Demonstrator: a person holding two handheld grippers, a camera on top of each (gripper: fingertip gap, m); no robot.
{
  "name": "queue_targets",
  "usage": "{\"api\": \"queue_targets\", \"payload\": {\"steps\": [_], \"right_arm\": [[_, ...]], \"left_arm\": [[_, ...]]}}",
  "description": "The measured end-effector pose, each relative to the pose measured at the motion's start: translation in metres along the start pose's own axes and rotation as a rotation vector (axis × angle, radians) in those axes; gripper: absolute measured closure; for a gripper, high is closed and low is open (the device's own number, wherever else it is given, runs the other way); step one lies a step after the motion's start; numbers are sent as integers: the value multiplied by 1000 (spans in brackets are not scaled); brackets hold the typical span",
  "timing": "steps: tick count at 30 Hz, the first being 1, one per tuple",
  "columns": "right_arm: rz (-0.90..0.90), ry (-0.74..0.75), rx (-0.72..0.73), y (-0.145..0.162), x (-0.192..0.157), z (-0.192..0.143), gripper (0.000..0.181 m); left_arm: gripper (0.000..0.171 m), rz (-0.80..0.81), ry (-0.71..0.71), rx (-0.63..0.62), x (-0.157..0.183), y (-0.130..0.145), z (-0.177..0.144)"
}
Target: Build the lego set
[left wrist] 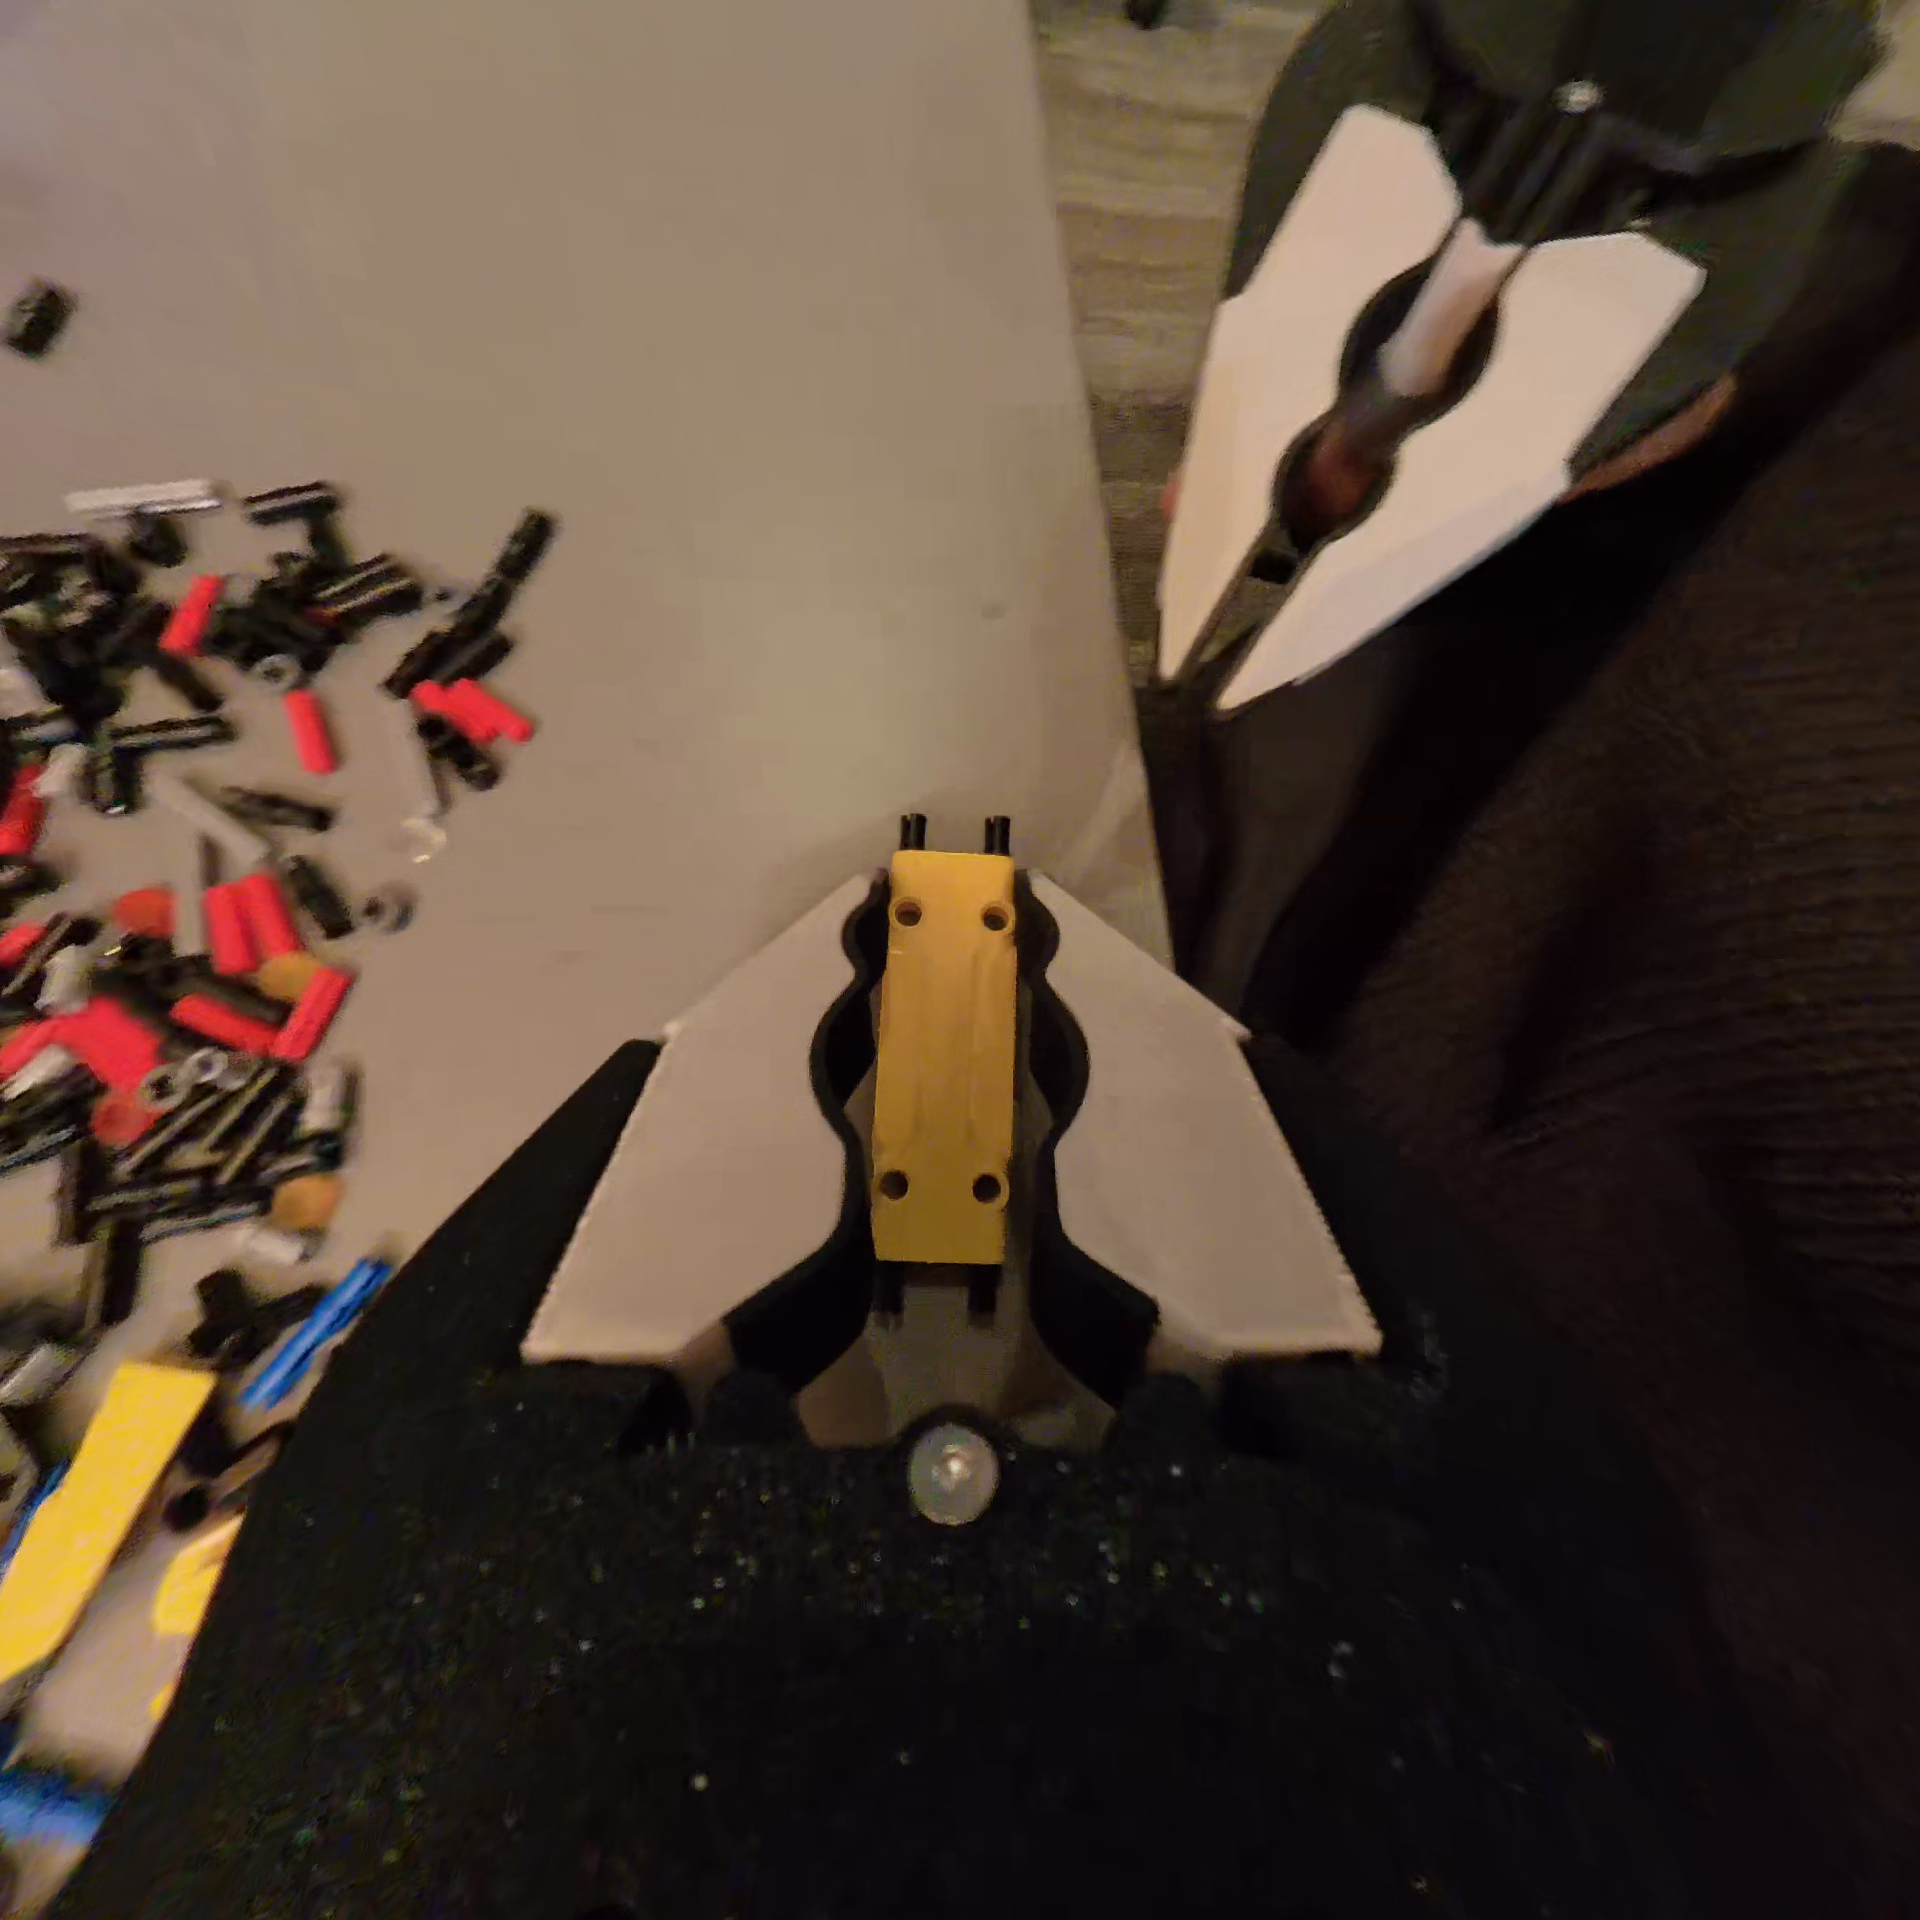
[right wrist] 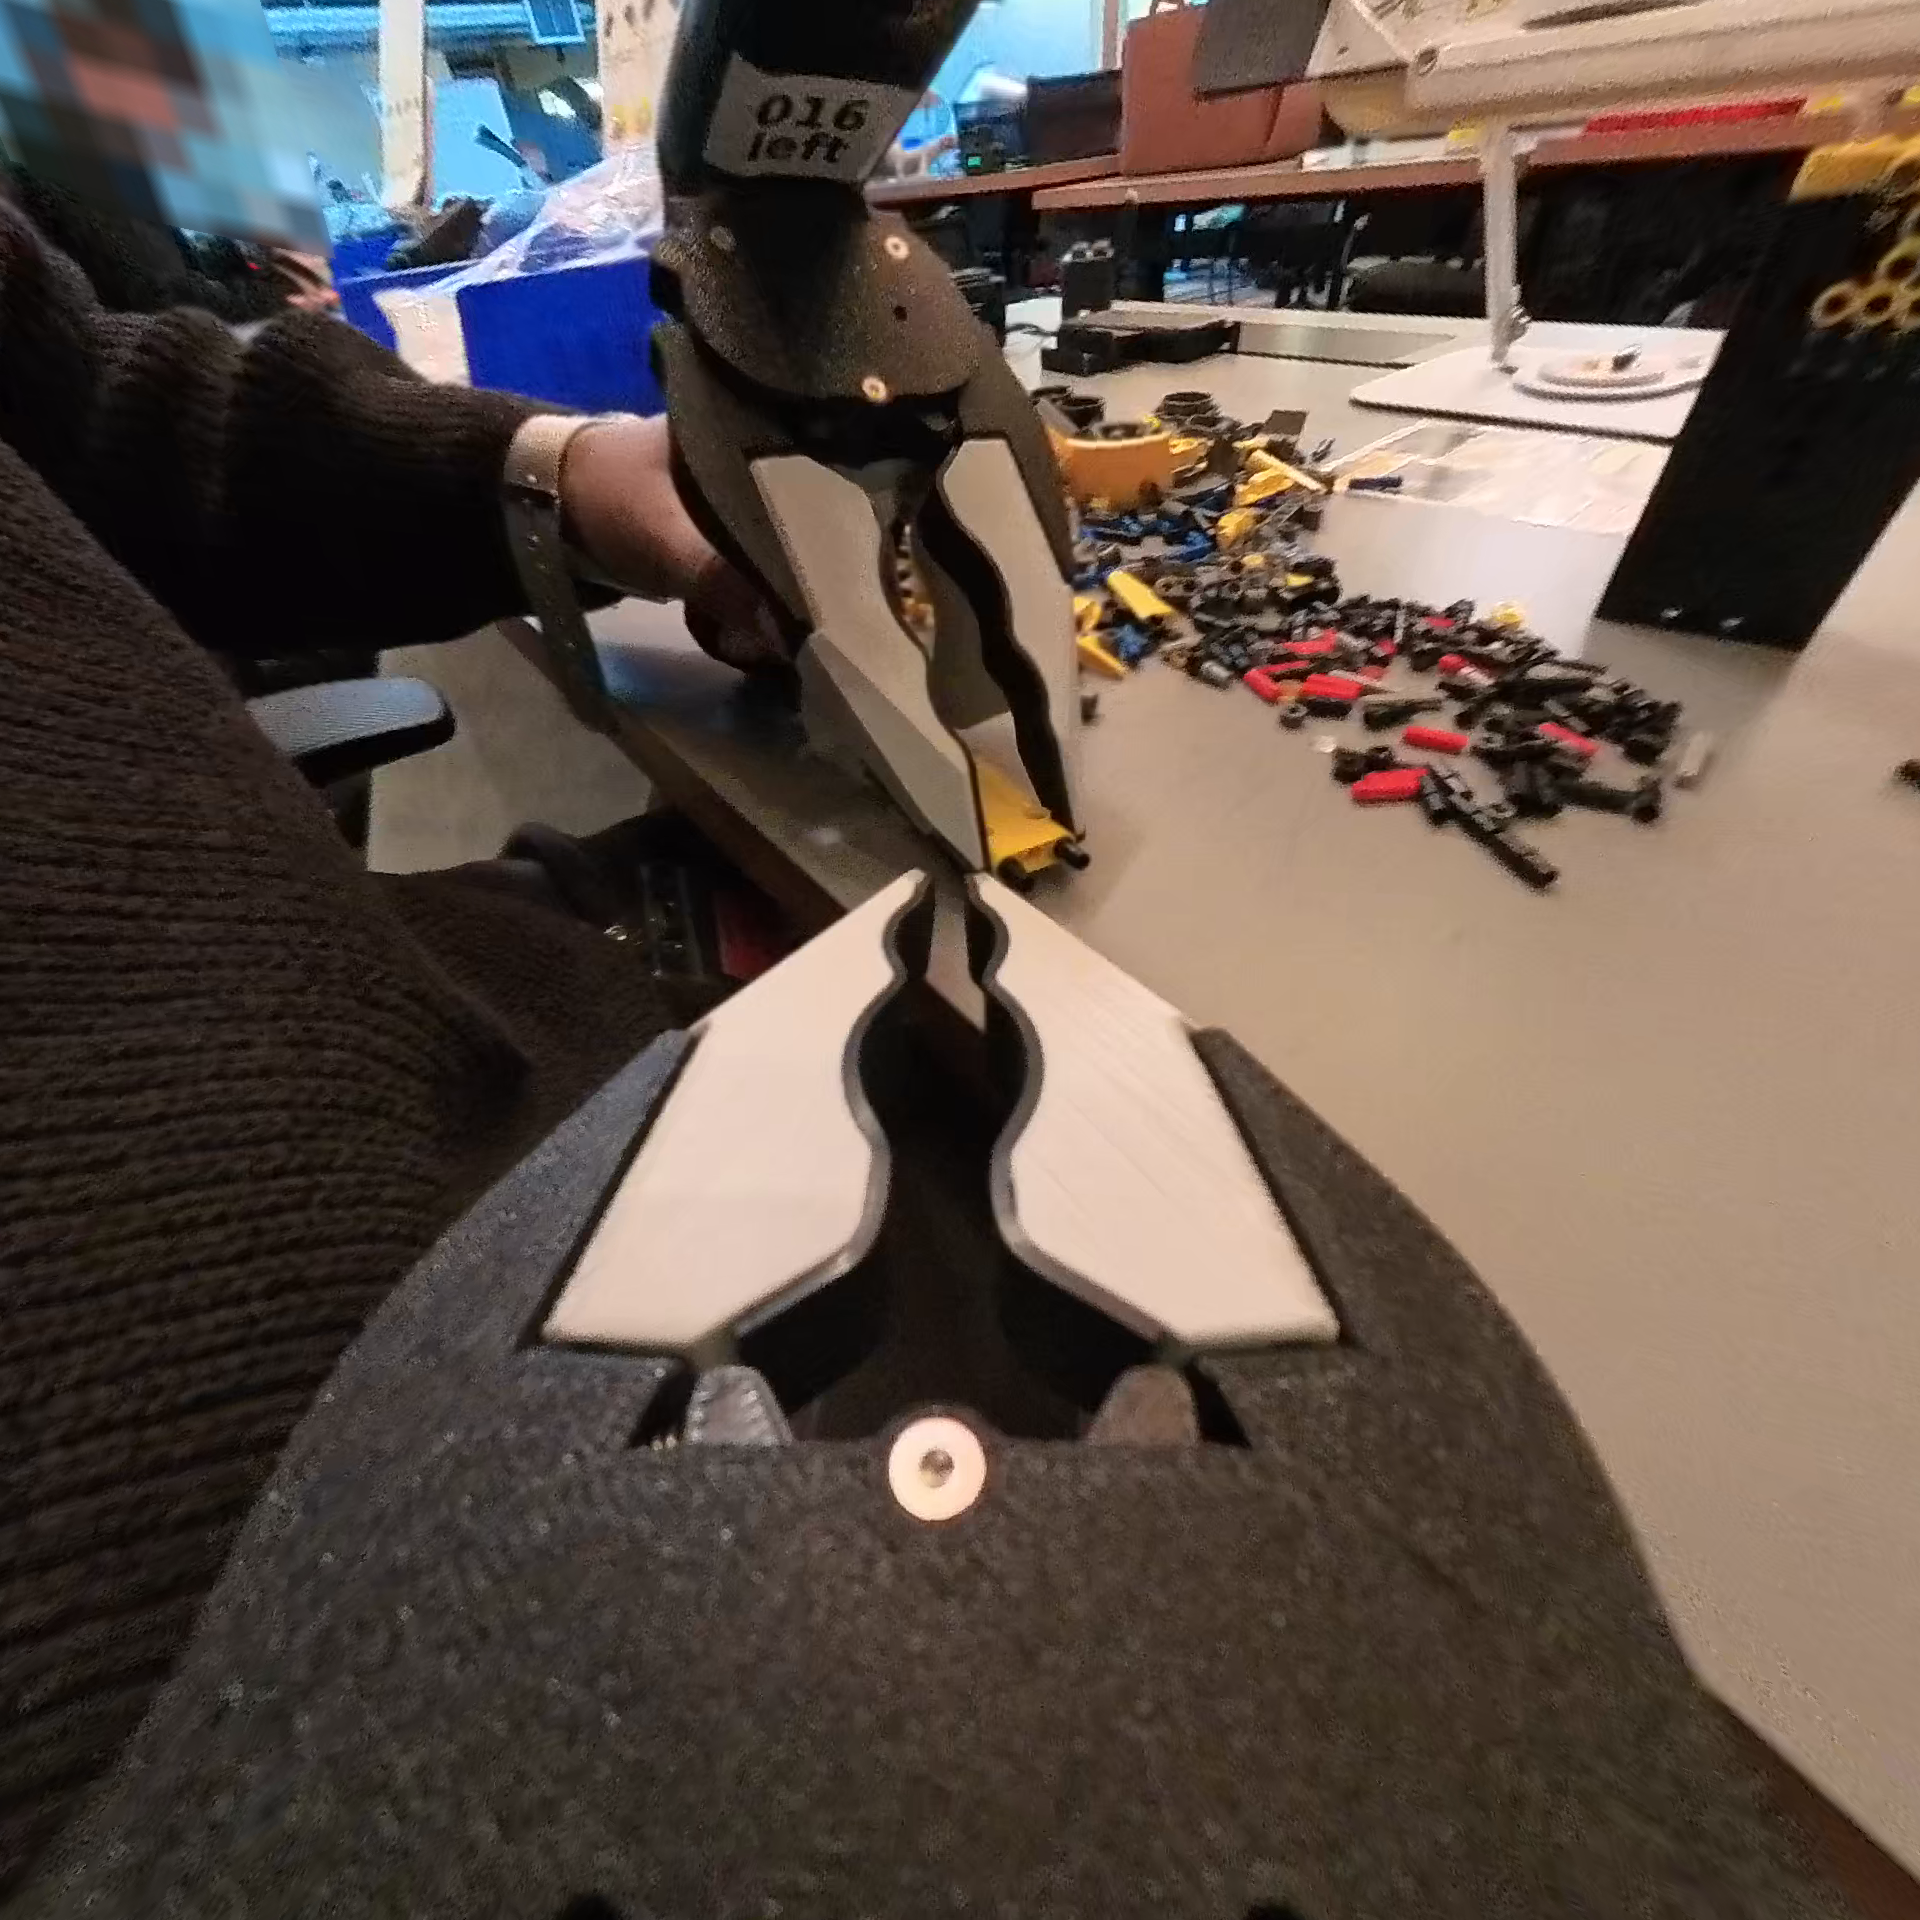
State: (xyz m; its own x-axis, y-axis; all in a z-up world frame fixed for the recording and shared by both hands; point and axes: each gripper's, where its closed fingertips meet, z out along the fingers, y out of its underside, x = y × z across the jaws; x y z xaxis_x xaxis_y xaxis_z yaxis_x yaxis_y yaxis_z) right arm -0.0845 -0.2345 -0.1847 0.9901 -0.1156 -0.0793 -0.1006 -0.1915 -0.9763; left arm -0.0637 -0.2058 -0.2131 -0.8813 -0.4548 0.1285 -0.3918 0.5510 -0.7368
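Note:
My left gripper (left wrist: pixel 951 883) is shut on a yellow building-block panel (left wrist: pixel 943 1060) with four small holes. Two black pins (left wrist: pixel 956 831) stick out of the panel's front end. In the right wrist view the left gripper (right wrist: pixel 1018 842) points down at the grey table (right wrist: pixel 1351 1039) near its edge, with the yellow panel (right wrist: pixel 1013 805) at its tips just above the surface. My right gripper (right wrist: pixel 948 883) has its tips almost together with nothing between them. It hovers off the table edge, a short way from the left gripper's tips. It also shows in the left wrist view (left wrist: pixel 1216 686).
A pile of loose black, red, yellow and blue pieces (right wrist: pixel 1455 675) lies on the table; it also shows in the left wrist view (left wrist: pixel 156 831). A black upright box (right wrist: pixel 1756 436) and a white stand base (right wrist: pixel 1507 395) are at the far right. A hand and dark sleeve (right wrist: pixel 623 509) hold the left gripper. Spacing between my two grippers at the tips: around 5 centimetres.

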Motion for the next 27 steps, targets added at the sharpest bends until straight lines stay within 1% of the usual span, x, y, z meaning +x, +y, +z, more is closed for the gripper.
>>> {"api": "queue_targets", "payload": {"steps": [3,5,6,9,12,16,18,20,22,23,25,27], "right_arm": [[-28,34,0,-7,7,3,176],[-46,52,2,-13,11,4,176],[-57,63,2,-15,13,4,176],[-90,104,0,-22,21,3,176],[-101,135,-4,-27,32,4,176],[-70,90,-43,-28,36,16,171],[14,22,-4,-44,33,25,163],[42,-6,57,-66,38,33,158],[-15,25,85,-79,52,43,158],[-54,54,80,-80,62,49,159],[-93,98,43,-75,81,62,159],[-72,99,10,-71,91,71,159]], "left_arm": [[146,-19,-43,9,-7,-1,-1],[127,-24,-58,30,-7,-2,-5],[125,-30,-64,49,-6,-4,-9],[125,-61,-95,121,-7,-6,-27],[125,-102,-133,172,-9,-1,-46],[125,-161,-171,216,-11,10,-61],[125,-217,-166,227,-12,16,-63],[125,-222,-175,243,-13,15,-67],[125,-211,-202,252,-15,14,-68],[125,-208,-208,245,-15,15,-68],[125,-204,-238,231,-17,17,-67],[125,-200,-263,224,-19,18,-66]]}}
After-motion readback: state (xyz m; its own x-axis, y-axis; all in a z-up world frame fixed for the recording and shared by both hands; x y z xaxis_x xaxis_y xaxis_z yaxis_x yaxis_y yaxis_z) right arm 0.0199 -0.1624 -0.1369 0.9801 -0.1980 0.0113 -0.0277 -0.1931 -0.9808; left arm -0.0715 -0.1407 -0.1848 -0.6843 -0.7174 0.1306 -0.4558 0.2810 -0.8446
